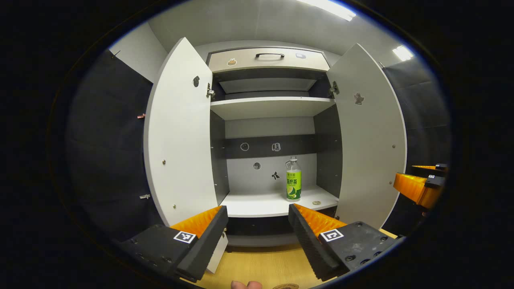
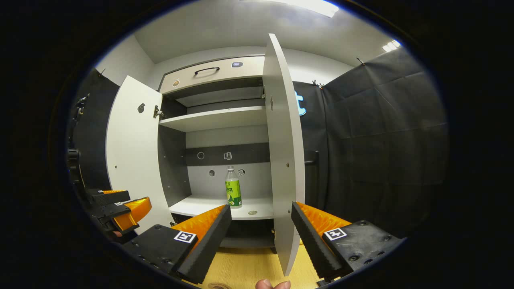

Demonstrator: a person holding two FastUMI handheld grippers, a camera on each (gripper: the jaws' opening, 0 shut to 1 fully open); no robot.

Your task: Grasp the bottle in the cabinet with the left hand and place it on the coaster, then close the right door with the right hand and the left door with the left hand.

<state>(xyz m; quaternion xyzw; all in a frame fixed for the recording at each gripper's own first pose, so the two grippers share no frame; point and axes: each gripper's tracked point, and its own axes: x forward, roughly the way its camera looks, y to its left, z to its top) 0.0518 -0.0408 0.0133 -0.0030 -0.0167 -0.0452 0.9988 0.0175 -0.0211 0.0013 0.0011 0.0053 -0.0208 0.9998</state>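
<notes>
So I've got both doors of the cabinet (image 1: 267,132) swung wide open. The bottle (image 1: 293,179) stands upright on the bottom shelf (image 1: 257,202), toward the right side and back a bit from the front edge, with a small round thing lying on the shelf just right of it. Nothing is touching the bottle.

My left tongs (image 1: 257,218) are released, fingers spread wide with nothing between them, hanging in front of the cabinet above the wooden surface (image 1: 261,267) and lined up roughly with the shelf opening. In the left gripper view the left door (image 1: 178,132) is on the left and the right door (image 1: 371,140) on the right, both standing out toward me.

My right tongs (image 2: 261,218) are released too and hold nothing. In the right gripper view the right door's edge (image 2: 283,152) sits almost dead ahead between the fingers. The coaster (image 1: 286,286) just peeks in at the near edge of the surface.
</notes>
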